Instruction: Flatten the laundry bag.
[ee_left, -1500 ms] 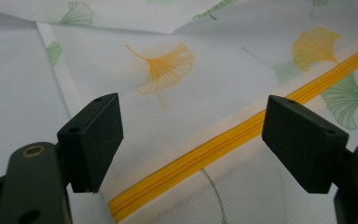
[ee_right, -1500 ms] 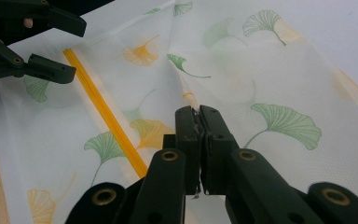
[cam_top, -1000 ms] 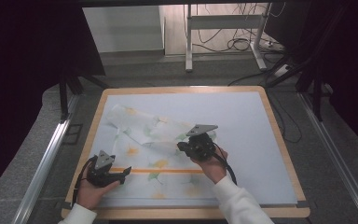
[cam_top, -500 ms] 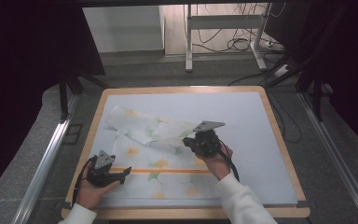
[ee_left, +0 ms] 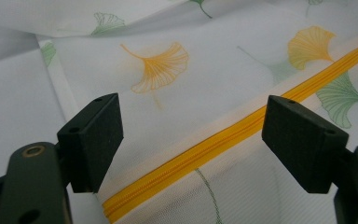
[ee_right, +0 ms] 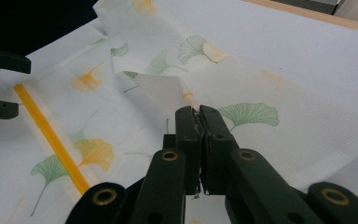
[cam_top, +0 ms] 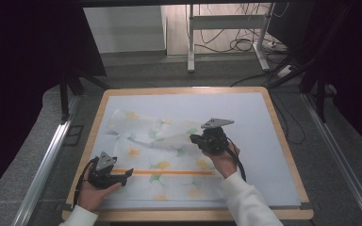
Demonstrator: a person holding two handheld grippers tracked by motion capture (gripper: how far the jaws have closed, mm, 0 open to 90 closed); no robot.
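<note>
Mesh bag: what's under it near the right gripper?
The right gripper pinches a fold of the mesh bag; the pale mat lies beneath. Anything under the raised fold is hidden.

Wood-edged tabletop [cam_top: 283,141] set on grey floor [cam_top: 188,70]. White desk frame [cam_top: 226,23] seen behind, cables [cam_top: 245,44] tangled underneath. Dark curtains [cam_top: 23,56] hung both sides. Metal rail [cam_top: 47,165] on left.

Even overhead light is brightening the pale tabletop [cam_top: 264,122] while the surroundings are lying dark. Shadows are staying faint. In both gripper views the near jaws are blurring softly.
</note>
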